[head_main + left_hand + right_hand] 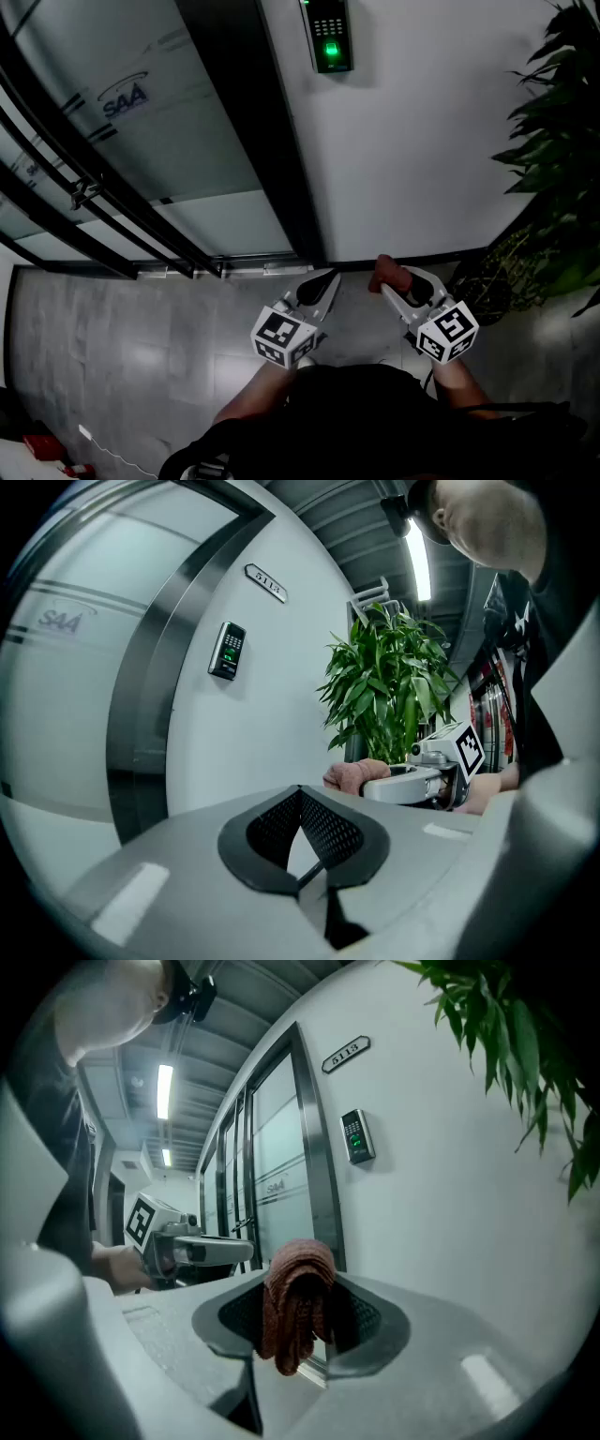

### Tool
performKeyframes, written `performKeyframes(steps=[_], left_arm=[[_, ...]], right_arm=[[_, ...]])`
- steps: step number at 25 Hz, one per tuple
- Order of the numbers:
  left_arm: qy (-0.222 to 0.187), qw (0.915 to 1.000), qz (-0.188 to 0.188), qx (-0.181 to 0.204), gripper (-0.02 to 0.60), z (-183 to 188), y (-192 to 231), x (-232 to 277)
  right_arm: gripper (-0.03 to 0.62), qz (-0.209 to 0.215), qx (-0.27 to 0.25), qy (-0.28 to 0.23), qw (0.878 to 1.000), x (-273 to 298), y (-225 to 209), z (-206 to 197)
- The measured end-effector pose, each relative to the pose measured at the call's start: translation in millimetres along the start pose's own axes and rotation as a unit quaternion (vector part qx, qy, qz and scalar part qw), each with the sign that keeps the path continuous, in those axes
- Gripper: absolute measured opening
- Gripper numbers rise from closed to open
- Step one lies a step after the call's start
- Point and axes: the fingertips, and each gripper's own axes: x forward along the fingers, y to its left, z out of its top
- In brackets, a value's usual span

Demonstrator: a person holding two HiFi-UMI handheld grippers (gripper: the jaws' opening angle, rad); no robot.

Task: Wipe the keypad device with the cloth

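The keypad device (329, 36) is a small black unit with a green light, mounted high on the white wall beside the door frame; it also shows as the keypad device (227, 651) and the keypad device (356, 1136). My right gripper (382, 277) is shut on a folded reddish-brown cloth (296, 1299), which hangs from its jaws well below the device; the cloth (388, 275) pokes out past the tips. My left gripper (330, 278) is shut with nothing in it, level with the right one and close beside it.
A glass door with dark frame and black bars (112, 178) fills the left. A tall leafy potted plant (553, 159) stands at the right, close to my right gripper. A room number plate (265, 583) sits above the keypad. Grey floor lies below.
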Motion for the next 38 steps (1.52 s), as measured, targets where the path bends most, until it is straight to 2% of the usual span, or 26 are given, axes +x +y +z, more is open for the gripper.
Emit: performKeyframes(steps=[8, 13, 18, 23, 29, 34, 38], left_arm=[[-0.002, 0.9999, 0.012, -0.003, 0.015, -6.2, -23.2, 12.7], [0.010, 0.9999, 0.006, -0.002, 0.015, -11.9, -29.9, 19.3], [0.005, 0.9999, -0.012, 0.009, 0.015, -1.1, -15.9, 14.1], [0.004, 0.9991, -0.035, 0.024, 0.015, 10.1, 24.1, 1.6], [0.008, 0.9971, -0.070, 0.030, 0.015, 10.9, 73.0, -9.9], [0.007, 0.9942, -0.105, 0.018, 0.015, 9.7, 89.1, -17.8], [0.004, 0.9911, -0.132, 0.014, 0.015, 15.7, 89.0, -17.6]], right_arm=[[0.149, 0.014, -0.003, 0.004, 1.000, -22.2, -13.3, -5.7], [0.149, 0.005, 0.007, -0.004, 1.000, -26.2, -22.6, -10.3], [0.149, -0.009, 0.010, -0.005, 1.000, -7.8, -21.1, -9.1], [0.149, -0.039, -0.001, -0.015, 0.999, 33.9, -16.5, 5.6], [0.149, -0.077, -0.029, -0.027, 0.996, 71.8, -13.7, 37.8], [0.149, -0.112, -0.093, -0.041, 0.989, 93.9, -12.9, 86.8], [0.149, -0.132, -0.156, -0.053, 0.977, 112.1, -24.0, 143.2]])
